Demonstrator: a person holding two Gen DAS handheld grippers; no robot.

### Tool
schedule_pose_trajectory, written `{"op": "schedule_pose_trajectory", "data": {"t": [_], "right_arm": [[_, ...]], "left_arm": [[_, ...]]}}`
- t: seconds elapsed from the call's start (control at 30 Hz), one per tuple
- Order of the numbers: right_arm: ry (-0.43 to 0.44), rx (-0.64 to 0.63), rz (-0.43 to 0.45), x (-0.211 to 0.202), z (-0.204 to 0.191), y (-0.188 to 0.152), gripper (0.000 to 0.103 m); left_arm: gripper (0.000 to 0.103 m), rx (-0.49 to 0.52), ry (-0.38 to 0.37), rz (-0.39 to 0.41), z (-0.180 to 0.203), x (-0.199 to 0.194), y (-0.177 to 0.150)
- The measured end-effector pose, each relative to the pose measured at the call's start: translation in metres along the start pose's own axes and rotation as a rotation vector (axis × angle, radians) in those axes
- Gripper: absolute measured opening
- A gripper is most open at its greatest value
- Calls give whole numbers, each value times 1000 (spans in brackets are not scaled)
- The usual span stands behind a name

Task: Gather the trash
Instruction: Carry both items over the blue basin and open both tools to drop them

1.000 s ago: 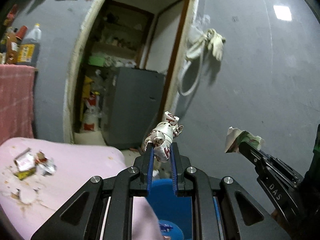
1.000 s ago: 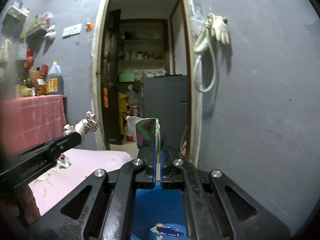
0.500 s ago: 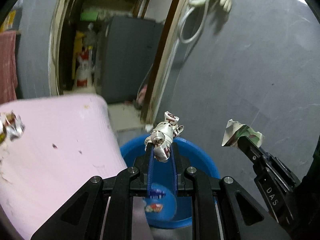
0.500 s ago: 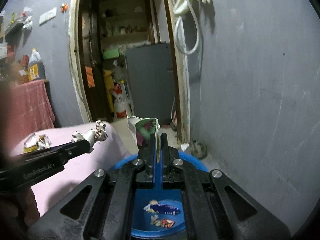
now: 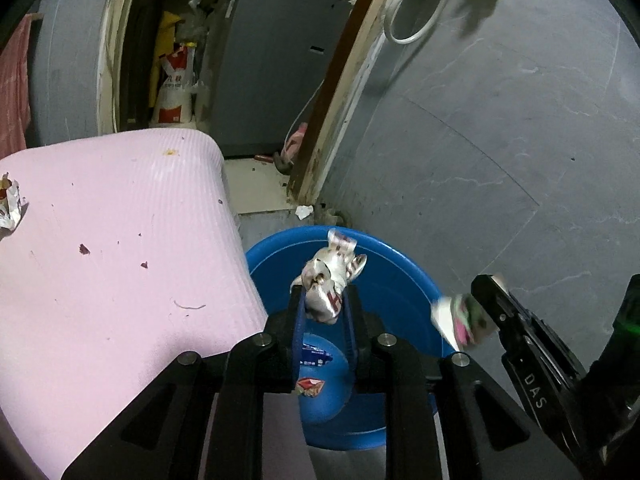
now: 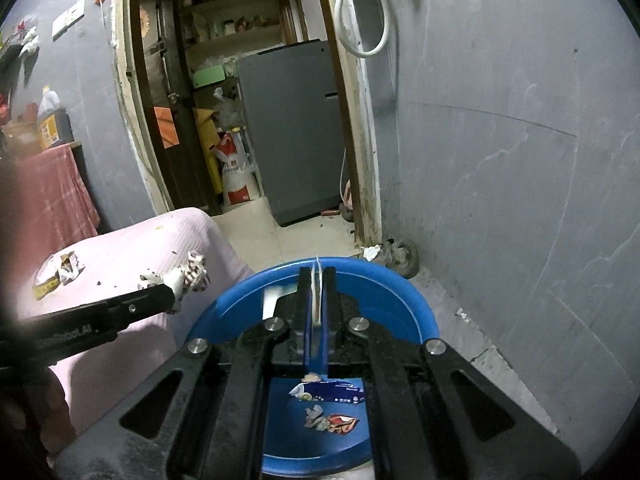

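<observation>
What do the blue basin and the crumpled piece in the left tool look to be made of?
Blue basin: probably moulded plastic, with a smooth, slightly glossy wall and an even rim. Crumpled piece in the left tool: likely metallised foil wrapper, silvery, sharply creased, with red print.

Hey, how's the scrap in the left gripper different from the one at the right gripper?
The crumpled wrapper in the left gripper is a silvery white wad with red print; the green and pink wrapper at the right gripper is flatter. The wad looks sharp and firmly pinched, while the flat one is blurred, apparently slipping out. Both hang over the blue basin.
</observation>
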State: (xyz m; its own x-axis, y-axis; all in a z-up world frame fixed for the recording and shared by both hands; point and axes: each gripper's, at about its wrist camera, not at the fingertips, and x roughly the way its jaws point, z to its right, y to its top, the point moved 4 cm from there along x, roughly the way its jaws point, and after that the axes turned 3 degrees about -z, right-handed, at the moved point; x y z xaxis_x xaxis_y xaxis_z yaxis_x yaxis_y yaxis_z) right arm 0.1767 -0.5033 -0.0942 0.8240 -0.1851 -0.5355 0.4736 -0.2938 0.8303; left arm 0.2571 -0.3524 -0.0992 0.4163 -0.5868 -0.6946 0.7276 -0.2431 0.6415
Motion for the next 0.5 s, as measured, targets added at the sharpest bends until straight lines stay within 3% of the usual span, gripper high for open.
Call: {"op": "schedule_pose_trajectory", "data": {"t": [0.37, 0.5], "right_arm": [[9, 12, 42, -12, -6, 12, 29], [23, 8, 74, -22, -14, 20, 39]], "left_arm": [[26, -28, -5, 50, -8, -18, 8], [36, -38, 3, 101, -12, -36, 13]]}}
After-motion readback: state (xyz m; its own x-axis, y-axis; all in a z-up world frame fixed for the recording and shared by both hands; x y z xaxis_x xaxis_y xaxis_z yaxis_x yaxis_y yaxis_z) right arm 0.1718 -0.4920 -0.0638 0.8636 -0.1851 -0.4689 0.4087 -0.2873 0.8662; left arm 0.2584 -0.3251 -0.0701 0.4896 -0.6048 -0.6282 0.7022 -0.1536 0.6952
